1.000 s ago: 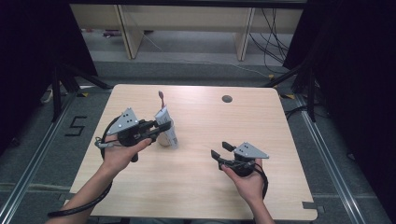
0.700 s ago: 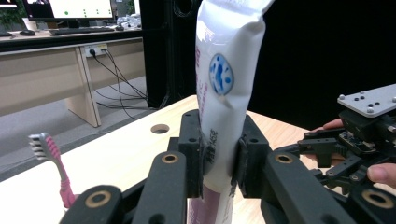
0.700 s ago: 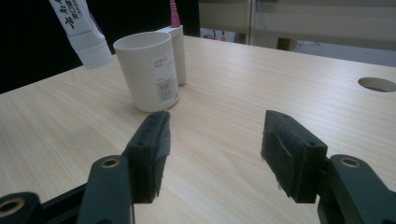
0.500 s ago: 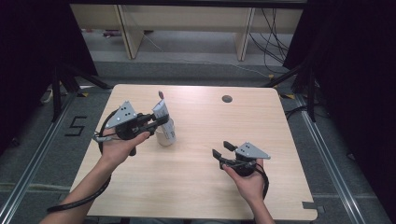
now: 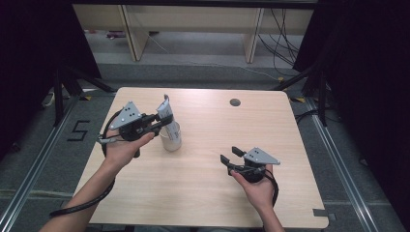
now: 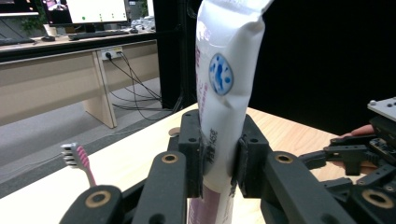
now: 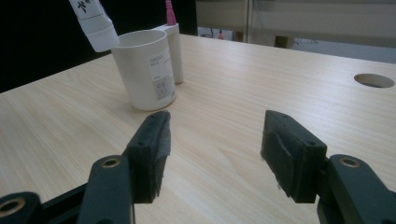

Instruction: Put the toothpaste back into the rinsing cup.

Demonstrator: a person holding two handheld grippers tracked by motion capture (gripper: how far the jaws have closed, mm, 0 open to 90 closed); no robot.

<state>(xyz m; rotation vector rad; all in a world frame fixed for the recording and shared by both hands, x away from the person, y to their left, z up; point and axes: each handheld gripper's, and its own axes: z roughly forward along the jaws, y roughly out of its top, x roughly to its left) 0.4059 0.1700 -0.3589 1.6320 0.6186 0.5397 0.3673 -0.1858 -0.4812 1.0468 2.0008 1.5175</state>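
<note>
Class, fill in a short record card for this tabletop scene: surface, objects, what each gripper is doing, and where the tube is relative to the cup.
Surface: light wooden table with a round hole
Objects: white cup, toothpaste tube, pink toothbrush
Left gripper: shut on the tube, holding it upright
Right gripper: open, empty, low over the table
Tube versus cup: capped end hangs above the cup's rim, not yet inside
Toothbrush: standing in a holder beside the cup
</note>
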